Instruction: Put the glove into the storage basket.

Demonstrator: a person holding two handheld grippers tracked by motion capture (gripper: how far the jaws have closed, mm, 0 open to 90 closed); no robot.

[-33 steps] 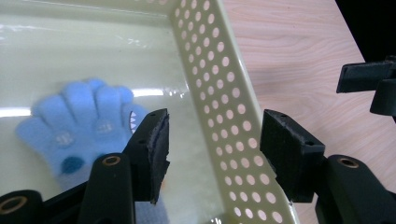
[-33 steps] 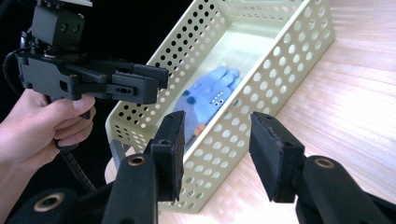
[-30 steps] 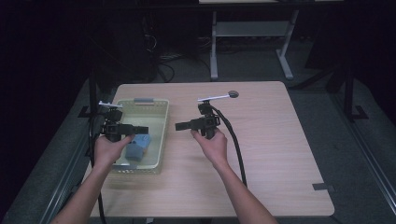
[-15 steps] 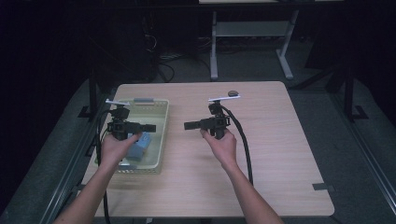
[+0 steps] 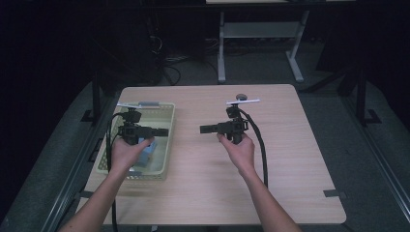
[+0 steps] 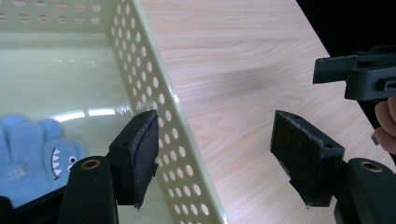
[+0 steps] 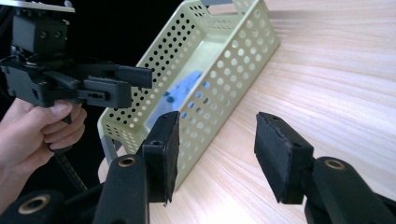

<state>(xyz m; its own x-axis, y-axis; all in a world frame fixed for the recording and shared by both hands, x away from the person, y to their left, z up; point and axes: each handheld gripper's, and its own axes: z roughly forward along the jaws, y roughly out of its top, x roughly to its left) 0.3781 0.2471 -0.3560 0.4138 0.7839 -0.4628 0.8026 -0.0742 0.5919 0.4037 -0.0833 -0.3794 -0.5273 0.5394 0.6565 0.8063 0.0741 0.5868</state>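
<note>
Here the blue shark glove (image 6: 32, 158) lies in the pale green perforated basket (image 5: 167, 145), lower left of the left gripper view. Left gripper (image 6: 215, 158), jaws just widening, and right gripper (image 7: 217, 154) both gape empty above the wooden table (image 5: 290, 159).

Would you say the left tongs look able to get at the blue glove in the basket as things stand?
Probably yes: the left tongs stand open and empty above the basket, whose top is uncovered, with the blue glove lying just below.

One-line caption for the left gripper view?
Open left claw straddling the perforated basket wall, blue shark glove lying inside.
</note>
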